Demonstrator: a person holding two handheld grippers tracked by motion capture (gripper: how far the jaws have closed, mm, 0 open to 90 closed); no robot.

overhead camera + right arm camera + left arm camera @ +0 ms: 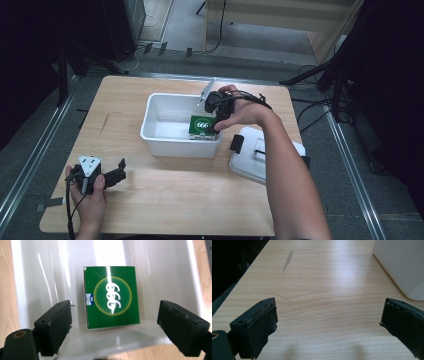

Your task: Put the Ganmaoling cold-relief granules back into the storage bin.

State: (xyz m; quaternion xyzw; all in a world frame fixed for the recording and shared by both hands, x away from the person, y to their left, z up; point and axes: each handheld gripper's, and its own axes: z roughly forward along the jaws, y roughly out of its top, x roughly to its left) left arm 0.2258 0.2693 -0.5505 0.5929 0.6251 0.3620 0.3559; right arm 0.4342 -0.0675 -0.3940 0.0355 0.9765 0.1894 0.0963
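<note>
The green box (111, 301) lies in the white tub (155, 117), on its floor near the right end wall, its face marked 666 turned up. The right gripper (212, 107) hangs above that end of the tub, pointing down at the box. In the right gripper view its jaws stand wide apart, one to each side of the box and clear of it, gripping nothing. The tub sits on the bench (175, 200), and a white lid (250, 160) lies on the bench just to the tub's right. The left gripper (112, 175) rests at the bench's near left corner, well apart from the tub; its jaws are wide open too, with bare wood between them.
</note>
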